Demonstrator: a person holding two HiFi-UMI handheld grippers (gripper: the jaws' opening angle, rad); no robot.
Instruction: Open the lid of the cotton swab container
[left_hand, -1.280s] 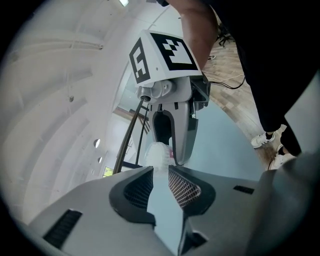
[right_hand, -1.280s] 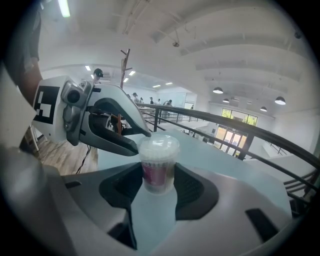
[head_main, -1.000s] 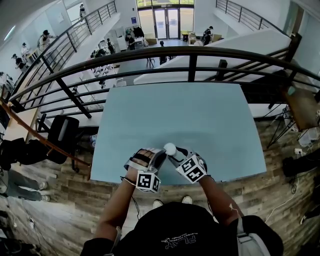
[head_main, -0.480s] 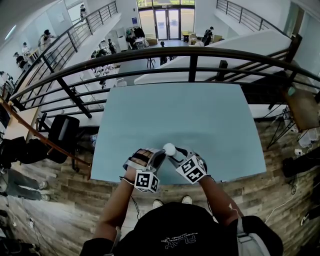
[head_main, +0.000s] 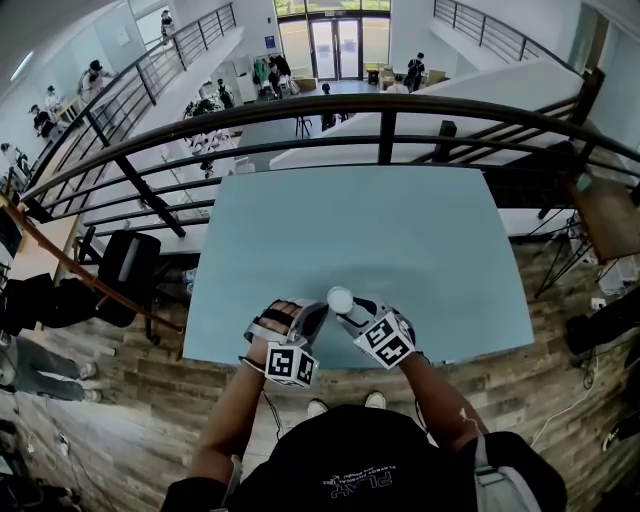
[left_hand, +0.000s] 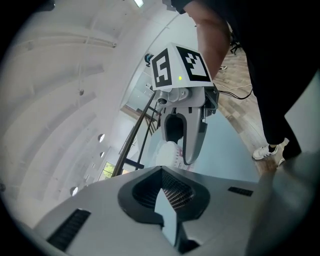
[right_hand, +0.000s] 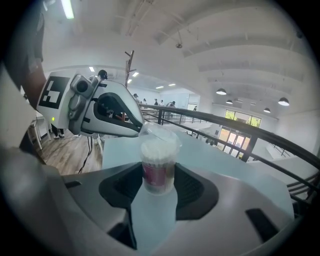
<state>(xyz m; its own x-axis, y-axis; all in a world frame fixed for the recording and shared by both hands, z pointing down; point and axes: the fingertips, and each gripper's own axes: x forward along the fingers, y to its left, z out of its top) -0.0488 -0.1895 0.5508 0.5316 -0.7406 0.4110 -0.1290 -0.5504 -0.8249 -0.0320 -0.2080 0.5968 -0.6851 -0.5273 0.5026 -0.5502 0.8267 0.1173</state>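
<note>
The cotton swab container (right_hand: 159, 167) is a small clear cup with a pink label, packed with white swabs. It stands at the near edge of the pale blue table (head_main: 400, 240). My right gripper (right_hand: 159, 176) is shut on its body, a pad on each side. In the head view the container's white top (head_main: 340, 299) shows between both grippers. My left gripper (head_main: 322, 308) comes in from the left. Its jaws have just been closing and are shut on the rim of the clear lid (right_hand: 161, 135), which sits tilted on the cup. In the left gripper view the container (left_hand: 170, 155) lies just past the left gripper (left_hand: 164, 175).
A black metal railing (head_main: 380, 110) runs along the table's far side, with an open hall far below it. A black chair (head_main: 125, 265) stands left of the table. The person's shoes (head_main: 345, 404) are just under the table's near edge.
The left gripper's jaws have drawn together at the container's top. Both hands and the container have stayed almost in place.
</note>
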